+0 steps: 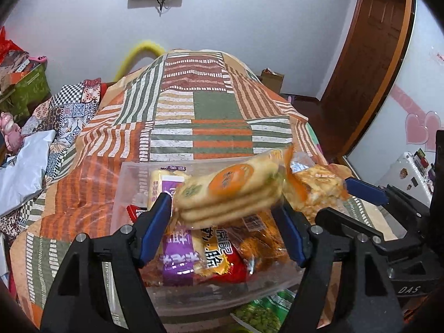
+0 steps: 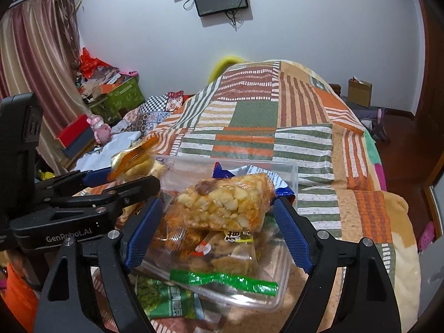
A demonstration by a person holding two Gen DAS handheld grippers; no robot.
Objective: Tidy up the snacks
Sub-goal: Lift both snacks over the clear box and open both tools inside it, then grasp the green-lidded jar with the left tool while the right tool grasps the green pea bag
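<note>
Two grippers show: the left gripper (image 1: 226,219) at 6 o'clock of its own view and the right gripper (image 2: 217,231) at 6 o'clock of its own. Each grips one packet: one cracker packet (image 1: 230,191) of three stacked crackers, one puffed rice bar (image 2: 222,204). Two clear plastic containers: one (image 1: 130,183) at center, one (image 2: 288,172) at center. Two green pea packets (image 2: 172,302) at 6 o'clock. One bed quilt (image 1: 211,111) at 12 o'clock.

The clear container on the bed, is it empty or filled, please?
Filled: the clear container holds several wrapped snack packets piled inside.
</note>
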